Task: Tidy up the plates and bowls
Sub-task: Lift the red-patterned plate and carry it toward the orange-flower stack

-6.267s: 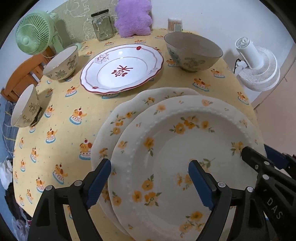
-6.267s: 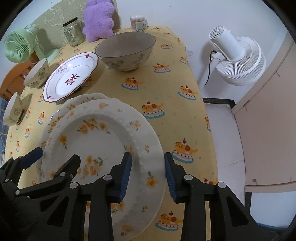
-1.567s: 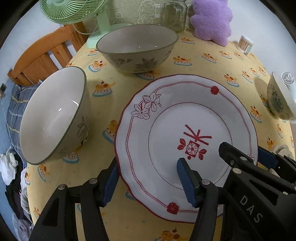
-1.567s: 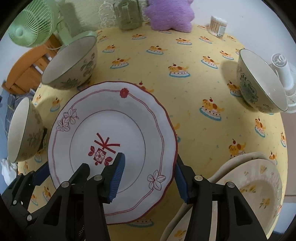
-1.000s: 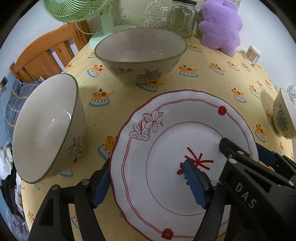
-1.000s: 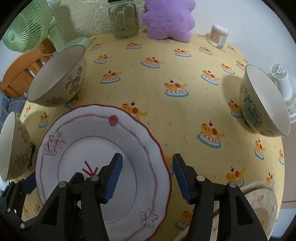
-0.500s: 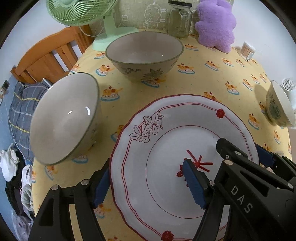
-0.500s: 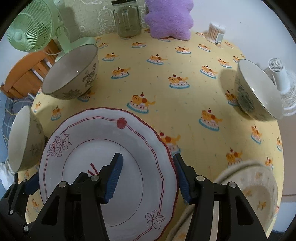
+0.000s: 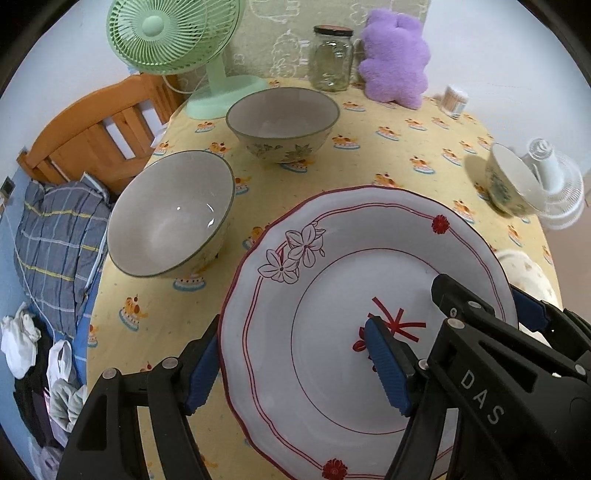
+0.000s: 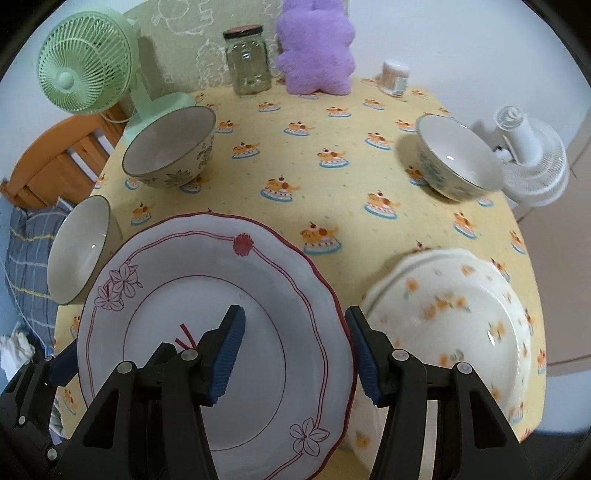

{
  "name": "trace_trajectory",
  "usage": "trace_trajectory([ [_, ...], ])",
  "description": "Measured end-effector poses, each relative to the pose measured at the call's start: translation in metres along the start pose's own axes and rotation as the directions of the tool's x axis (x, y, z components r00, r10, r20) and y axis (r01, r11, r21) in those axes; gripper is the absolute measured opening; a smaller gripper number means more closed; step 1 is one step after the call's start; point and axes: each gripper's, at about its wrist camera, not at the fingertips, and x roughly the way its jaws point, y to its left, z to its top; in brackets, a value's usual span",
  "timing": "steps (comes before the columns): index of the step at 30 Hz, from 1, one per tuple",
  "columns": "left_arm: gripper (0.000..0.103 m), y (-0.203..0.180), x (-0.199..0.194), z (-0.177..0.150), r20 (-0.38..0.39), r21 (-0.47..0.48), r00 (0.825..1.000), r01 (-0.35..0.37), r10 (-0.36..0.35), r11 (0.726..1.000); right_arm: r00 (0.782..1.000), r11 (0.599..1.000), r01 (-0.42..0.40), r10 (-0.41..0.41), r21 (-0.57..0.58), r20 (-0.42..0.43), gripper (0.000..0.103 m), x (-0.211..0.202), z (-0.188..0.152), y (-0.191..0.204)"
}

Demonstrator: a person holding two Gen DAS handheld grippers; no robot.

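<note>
A white plate with red trim and flowers (image 9: 369, 258) (image 10: 184, 277) hangs above the yellow tablecloth, carried between both grippers. My left gripper (image 9: 295, 369) is shut on its left rim, one pad outside the edge and one on the inner face. My right gripper (image 10: 295, 356) is shut on the right rim in the same way. A stack of two orange-flowered plates (image 10: 461, 314) lies on the table just right of the carried plate. Two grey-rimmed bowls (image 9: 170, 218) (image 9: 282, 114) stand to the left and behind. A third bowl (image 10: 458, 155) stands at the right edge.
A green fan (image 9: 173, 33), a glass jar (image 9: 330, 59), a purple plush toy (image 9: 395, 62) and a toothpick holder (image 9: 454, 99) line the far side of the table. A white fan (image 10: 532, 162) stands off the right edge. A wooden frame (image 9: 92, 129) and clothes lie left.
Both grippers have risen with the red-trimmed plate and carried it to the right; the table and bowls look farther off, and the flowered plates have come into the right wrist view.
</note>
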Motion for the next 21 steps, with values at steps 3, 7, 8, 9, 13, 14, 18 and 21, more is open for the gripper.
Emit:
trace_trajectory([
  [3, 0.075, -0.004, -0.007, -0.005, 0.004, 0.029, 1.000, 0.022, -0.022, 0.999, 1.000, 0.999, 0.021, -0.022, 0.031, 0.013, 0.060, -0.012, -0.010, -0.004],
  [7, 0.075, -0.016, -0.017, -0.010, 0.022, 0.073, 0.999, 0.042, -0.044, 0.996, 0.998, 0.996, 0.044, -0.047, 0.082, 0.034, 0.060, -0.027, -0.021, -0.015],
  [8, 0.075, -0.019, -0.019, -0.011, 0.025, 0.083, 0.998, 0.047, -0.049, 0.995, 0.998, 0.995, 0.046, -0.049, 0.092, 0.036, 0.060, -0.029, -0.023, -0.018],
  [9, 0.075, -0.023, -0.021, -0.012, 0.026, 0.091, 0.998, 0.051, -0.054, 0.995, 0.998, 0.994, 0.049, -0.053, 0.102, 0.039, 0.060, -0.032, -0.025, -0.023],
  [13, 0.075, -0.043, -0.024, -0.015, 0.029, 0.118, 0.997, 0.067, -0.071, 0.991, 0.997, 0.991, 0.059, -0.065, 0.122, 0.050, 0.060, -0.039, -0.030, -0.042],
  [14, 0.075, -0.047, -0.024, -0.015, 0.031, 0.123, 0.997, 0.069, -0.073, 0.990, 0.996, 0.990, 0.060, -0.067, 0.127, 0.052, 0.060, -0.040, -0.031, -0.048],
  [18, 0.075, -0.071, -0.022, -0.017, 0.020, 0.120, 0.997, 0.068, -0.071, 0.990, 0.997, 0.989, 0.055, -0.062, 0.136, 0.045, 0.060, -0.039, -0.032, -0.073],
  [21, 0.075, -0.089, -0.023, -0.019, 0.012, 0.116, 0.997, 0.071, -0.073, 0.991, 0.997, 0.991, 0.056, -0.061, 0.124, 0.040, 0.060, -0.040, -0.033, -0.092],
])
